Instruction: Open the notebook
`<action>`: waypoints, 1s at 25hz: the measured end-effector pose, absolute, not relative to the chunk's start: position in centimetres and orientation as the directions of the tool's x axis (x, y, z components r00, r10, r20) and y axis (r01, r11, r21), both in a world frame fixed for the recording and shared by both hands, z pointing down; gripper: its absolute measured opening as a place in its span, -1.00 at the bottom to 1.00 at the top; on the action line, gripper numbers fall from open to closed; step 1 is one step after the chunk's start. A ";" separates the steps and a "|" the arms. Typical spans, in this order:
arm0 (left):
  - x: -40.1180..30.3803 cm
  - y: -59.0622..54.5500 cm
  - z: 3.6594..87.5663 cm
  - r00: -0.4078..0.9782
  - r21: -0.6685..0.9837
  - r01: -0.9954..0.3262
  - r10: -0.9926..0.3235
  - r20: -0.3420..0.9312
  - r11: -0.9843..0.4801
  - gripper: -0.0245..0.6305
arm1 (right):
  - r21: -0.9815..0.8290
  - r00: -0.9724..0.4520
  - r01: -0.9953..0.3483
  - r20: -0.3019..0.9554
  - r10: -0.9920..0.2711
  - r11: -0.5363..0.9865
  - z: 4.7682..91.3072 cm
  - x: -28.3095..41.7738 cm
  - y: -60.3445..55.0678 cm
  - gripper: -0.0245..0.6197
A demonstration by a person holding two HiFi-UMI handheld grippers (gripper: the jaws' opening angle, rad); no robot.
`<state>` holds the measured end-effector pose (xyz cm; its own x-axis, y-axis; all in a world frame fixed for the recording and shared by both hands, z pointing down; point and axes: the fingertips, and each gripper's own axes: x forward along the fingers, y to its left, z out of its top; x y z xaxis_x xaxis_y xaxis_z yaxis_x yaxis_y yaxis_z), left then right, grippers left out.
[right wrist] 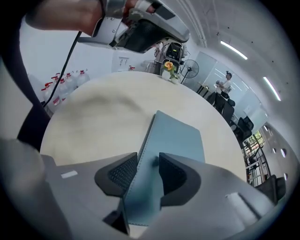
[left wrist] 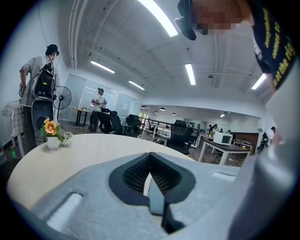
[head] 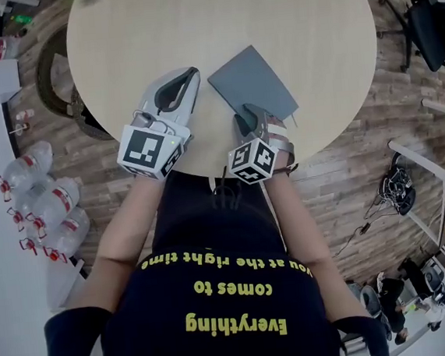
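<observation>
My right gripper [head: 248, 117] points steeply down at the near corner of the notebook [head: 252, 81]. Its jaws stand apart, and in the right gripper view the grey-blue cover with its stitched edge fills the gap between the pads [right wrist: 172, 174] (I cannot tell whether either pad actually touches it). The notebook lies closed and flat on the round pale table [head: 192, 27], set at a slant, with its far end reaching toward the table's middle. Just to the left of it, my left gripper [head: 190, 73] lies almost level over the tabletop with its jaws clenched together and nothing between them. The two grippers sit side by side near the table's edge closest to me, their marker cubes towards my body. Across the table stands a small pot of orange flowers [left wrist: 52, 133]. Beyond that, on the wooden floor to my left, is a cluster of water bottles [head: 45, 202], and a dark office chair [head: 431, 28] stands off to my right.
</observation>
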<state>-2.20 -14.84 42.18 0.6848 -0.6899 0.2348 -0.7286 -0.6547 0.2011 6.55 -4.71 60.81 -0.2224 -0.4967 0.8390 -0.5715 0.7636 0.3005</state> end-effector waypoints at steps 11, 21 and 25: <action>-2.4 -14.4 41.9 0.692 0.196 -0.722 -0.684 0.230 -0.664 -0.92 | 0.328 -0.223 -0.594 0.810 -0.542 0.735 60.8 6.2 -4.5 -0.59; -3.4 -14.2 41.8 0.675 0.194 -0.738 -0.703 0.226 -0.646 -0.92 | 0.224 -0.338 -0.714 0.720 -0.606 0.664 56.3 7.0 -4.7 -0.81; -3.8 -14.2 41.9 0.673 0.195 -0.740 -0.704 0.227 -0.644 -0.92 | 0.214 -0.352 -0.742 0.682 -0.641 0.635 52.5 8.3 -5.7 -0.82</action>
<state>-3.76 -14.20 41.87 0.6731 -0.7040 0.2266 -0.7395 -0.6443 0.1951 8.31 -5.75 52.50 -0.3523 -0.6414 0.6815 -0.7419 0.6353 0.2145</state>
